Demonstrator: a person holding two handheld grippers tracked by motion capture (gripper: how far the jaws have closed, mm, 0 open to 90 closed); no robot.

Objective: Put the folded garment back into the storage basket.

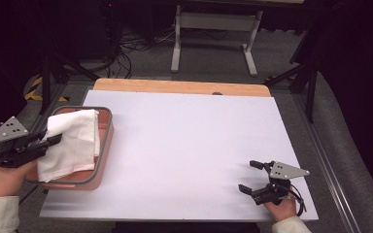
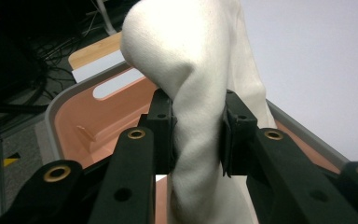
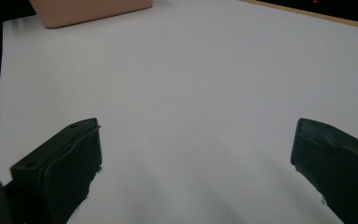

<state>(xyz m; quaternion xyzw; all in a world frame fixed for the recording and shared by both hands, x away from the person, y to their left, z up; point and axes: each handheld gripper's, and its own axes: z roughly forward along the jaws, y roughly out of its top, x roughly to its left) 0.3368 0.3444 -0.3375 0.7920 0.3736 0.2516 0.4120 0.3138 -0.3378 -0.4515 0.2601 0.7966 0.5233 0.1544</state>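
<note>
A white cloth (image 1: 73,143) drapes over a salmon-pink bin with a grey rim (image 1: 105,145) at the table's left edge. My left gripper (image 1: 53,140) is shut on a bunched fold of the cloth (image 2: 198,121) above the bin (image 2: 88,121); both pads press into the fabric. My right gripper (image 1: 250,177) rests low over the white table top at the front right, jaws wide apart with nothing between them. In the right gripper view its fingertips (image 3: 74,154) frame bare white surface, and the bin (image 3: 91,10) shows at the top left.
The white table top (image 1: 189,145) has a wooden strip (image 1: 179,86) along its far edge. Beyond it stand a white metal frame (image 1: 213,29) and cables on the floor. A dark tripod leg (image 1: 53,73) rises near the bin's far left.
</note>
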